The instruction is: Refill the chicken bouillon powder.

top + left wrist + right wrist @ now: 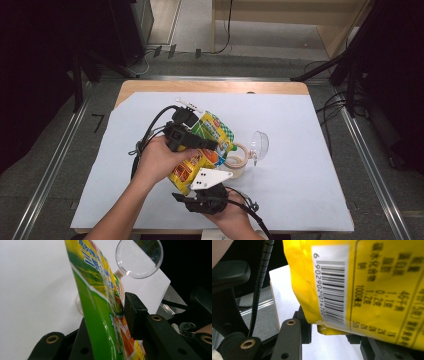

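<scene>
Item: snack bag (202, 150), yellow/green, held off table above tape roll (237, 162). L gripper (200, 142) pinches upper part; R gripper (202, 187) clamps bottom corner w/ barcode, prob. to keep bag taut btwn both. Clear scoop (259, 145) beside.

Left gripper (197, 131): black body, black cable looped at rear. Right gripper (200, 187): black, topped by a grey three-cornered plate with dark screws. Jaw links carry brass-coloured bushings. Forearms bare.
</scene>
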{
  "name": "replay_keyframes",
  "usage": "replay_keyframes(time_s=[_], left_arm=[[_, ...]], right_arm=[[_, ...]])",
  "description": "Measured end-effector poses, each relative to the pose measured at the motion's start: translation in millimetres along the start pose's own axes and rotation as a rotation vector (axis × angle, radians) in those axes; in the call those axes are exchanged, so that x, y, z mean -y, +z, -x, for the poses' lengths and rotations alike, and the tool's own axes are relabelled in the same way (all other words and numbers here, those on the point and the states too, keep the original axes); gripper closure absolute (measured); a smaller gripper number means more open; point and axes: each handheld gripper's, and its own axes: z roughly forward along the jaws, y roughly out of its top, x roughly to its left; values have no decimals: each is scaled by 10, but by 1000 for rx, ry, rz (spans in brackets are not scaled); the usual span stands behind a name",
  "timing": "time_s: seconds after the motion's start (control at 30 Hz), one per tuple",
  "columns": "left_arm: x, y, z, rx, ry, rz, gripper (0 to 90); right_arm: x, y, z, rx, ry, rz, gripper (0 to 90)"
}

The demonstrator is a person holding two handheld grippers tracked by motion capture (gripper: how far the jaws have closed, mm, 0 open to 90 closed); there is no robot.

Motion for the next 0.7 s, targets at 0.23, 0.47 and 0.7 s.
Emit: replay_keyframes(time_s=[0.23,0.47,0.7], left_arm=[[-112,22,-8,14,-20,-37,782],[-106,39,11,11,-15,-50,803],[-100,60,14,16,-12,-53,807]], right_arm=[[-51,-10,41,5,-8,12,648],[-35,26,33,0,-33,10,594],[-25,67,39,12,-56,-5,655]])
